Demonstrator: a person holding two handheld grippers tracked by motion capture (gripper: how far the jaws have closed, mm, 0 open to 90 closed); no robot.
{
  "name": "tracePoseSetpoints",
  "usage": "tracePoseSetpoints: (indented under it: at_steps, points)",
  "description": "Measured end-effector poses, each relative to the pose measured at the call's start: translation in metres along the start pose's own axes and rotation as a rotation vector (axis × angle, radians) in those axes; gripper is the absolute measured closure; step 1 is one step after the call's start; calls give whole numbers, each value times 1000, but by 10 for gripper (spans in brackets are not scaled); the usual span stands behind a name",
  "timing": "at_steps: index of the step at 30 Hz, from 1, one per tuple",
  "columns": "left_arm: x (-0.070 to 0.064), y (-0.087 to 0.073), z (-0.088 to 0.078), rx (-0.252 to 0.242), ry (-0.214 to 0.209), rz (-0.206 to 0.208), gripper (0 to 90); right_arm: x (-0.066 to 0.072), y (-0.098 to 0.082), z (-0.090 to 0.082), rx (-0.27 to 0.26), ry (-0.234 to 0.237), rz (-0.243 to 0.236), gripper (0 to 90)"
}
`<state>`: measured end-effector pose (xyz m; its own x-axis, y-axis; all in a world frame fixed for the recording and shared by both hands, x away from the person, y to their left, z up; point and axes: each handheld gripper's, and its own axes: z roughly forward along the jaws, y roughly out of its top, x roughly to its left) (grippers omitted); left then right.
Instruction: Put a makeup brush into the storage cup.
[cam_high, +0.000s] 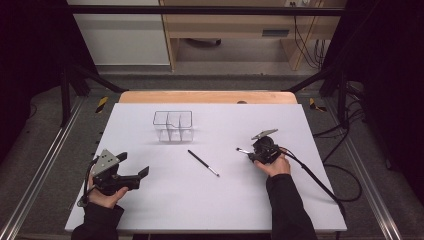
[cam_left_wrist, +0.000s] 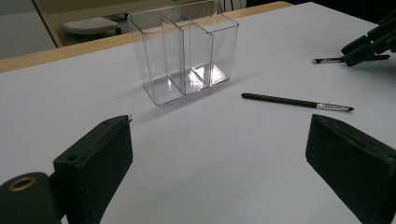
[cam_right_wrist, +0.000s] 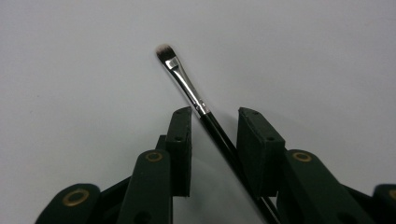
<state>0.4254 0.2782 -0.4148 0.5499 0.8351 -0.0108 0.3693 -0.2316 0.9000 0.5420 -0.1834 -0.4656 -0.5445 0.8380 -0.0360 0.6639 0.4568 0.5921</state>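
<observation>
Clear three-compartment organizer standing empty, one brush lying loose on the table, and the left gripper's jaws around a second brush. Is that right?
Not quite: the right gripper has the second brush between its jaws, as the right gripper view shows. The left gripper stands open with nothing between its jaws. The organizer is empty and one brush lies loose.

centre-left of high view: white tabletop (cam_high: 150, 200) bare between the two hands, wide passage | upper middle: clear three-compartment organizer (cam_high: 173, 126) stands upright, sole tall obstacle | centre: black brush (cam_high: 203, 163) lies flat, diagonal, low obstacle just below organizer | right: right gripper (cam_high: 251, 152) occupies that side | lower left: left gripper (cam_high: 134, 176)
</observation>
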Motion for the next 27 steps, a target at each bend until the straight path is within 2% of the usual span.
tracePoseSetpoints:
  at_steps: [5, 18, 25, 27]
  points:
    - [0, 0, 0, 1, -2, 1, 69, 0, 1, 0, 4, 18, 14, 721]
    - [-1, 0, 1, 2, -7, 4, 73, 0, 0, -1, 10, 3, 47, 837]
    - [-1, 0, 1, 5, -9, 5, 75, 1, 0, -1, 13, -2, 63, 833]
    - [-1, 0, 1, 3, -8, 6, 76, 2, 0, -2, 14, -14, 54, 757]
